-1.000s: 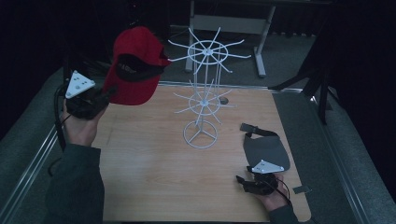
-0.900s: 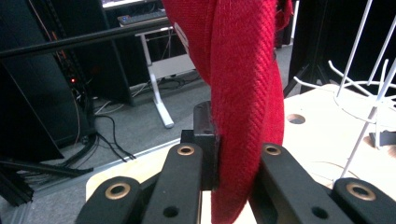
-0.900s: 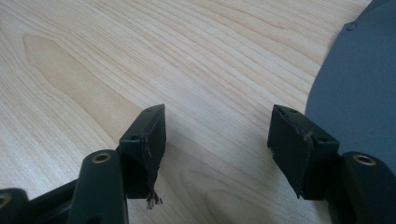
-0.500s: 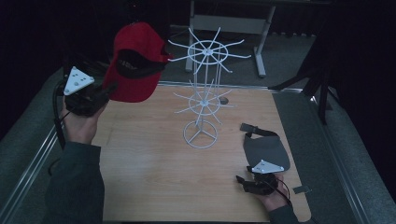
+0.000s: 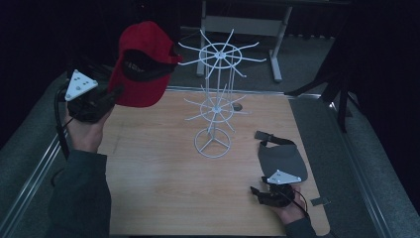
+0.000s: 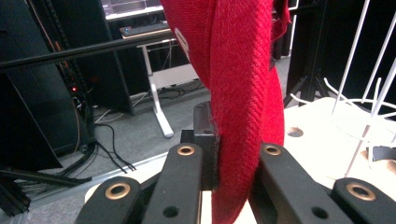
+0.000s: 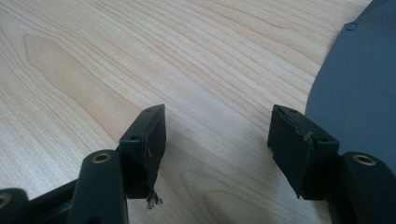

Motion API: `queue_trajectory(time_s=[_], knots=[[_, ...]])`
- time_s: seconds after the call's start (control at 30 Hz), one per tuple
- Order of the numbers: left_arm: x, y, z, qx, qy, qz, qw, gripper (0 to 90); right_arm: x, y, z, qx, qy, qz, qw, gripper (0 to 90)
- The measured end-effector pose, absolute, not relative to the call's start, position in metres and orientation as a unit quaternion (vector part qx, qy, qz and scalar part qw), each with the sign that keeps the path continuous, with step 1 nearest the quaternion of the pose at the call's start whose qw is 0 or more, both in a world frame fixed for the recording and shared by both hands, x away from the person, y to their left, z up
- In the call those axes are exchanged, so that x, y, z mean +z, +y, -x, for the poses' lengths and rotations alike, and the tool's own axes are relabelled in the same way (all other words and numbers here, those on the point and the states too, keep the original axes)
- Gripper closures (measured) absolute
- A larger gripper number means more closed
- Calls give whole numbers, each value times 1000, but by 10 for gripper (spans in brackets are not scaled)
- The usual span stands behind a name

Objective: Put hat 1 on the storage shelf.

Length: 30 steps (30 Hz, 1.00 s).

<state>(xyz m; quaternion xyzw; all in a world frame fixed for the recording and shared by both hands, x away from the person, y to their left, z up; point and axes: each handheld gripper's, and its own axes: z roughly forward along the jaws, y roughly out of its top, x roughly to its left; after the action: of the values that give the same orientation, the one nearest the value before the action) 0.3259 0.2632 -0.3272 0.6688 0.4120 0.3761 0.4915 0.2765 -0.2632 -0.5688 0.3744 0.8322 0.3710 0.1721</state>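
Now, our scene at the table, line by line:

Rack: we see a white wire rack (image 5: pixel 214 106) standing upright near the middle of the wooden table (image 5: pixel 163 173), two tiers of spokes on a ring foot. Every spoke we can see is bare; nothing hangs on it.

Red cap: we hold the red cap (image 5: pixel 141 64) in the air at the left of the high view, above the table's far left corner. Its dark inside and peak face the rack's upper tier, close to the nearest spoke tips; whether they touch we cannot tell.

Left gripper: our left gripper (image 5: pixel 106 98) is clamped on the red cap. From the left gripper view we see the red fabric (image 6: pixel 243 93) pinched edge-on between the two black jaws and rising straight up out of them.

Grey cap: a dark grey cap (image 5: pixel 282 158) lies flat on the table at the right, its strap end pointing away towards the far edge. It sits well apart from the rack's foot.

Right gripper: our right gripper (image 5: pixel 271 194) rests low at the table's near right, just beside the grey cap's near edge. In the right gripper view its jaws stand apart with bare wood between them, and the grey cap (image 7: pixel 359 93) lies just to the right of the right-hand jaw. It grips nothing.
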Motion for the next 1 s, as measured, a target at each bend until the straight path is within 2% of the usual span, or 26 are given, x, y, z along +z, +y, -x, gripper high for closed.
queue_trajectory(time_s=[1.0], knots=[[-316, 259, -323, 388, 407, -647, 515, 859, -569, -263, -276, 372, 832, -374, 172, 369]])
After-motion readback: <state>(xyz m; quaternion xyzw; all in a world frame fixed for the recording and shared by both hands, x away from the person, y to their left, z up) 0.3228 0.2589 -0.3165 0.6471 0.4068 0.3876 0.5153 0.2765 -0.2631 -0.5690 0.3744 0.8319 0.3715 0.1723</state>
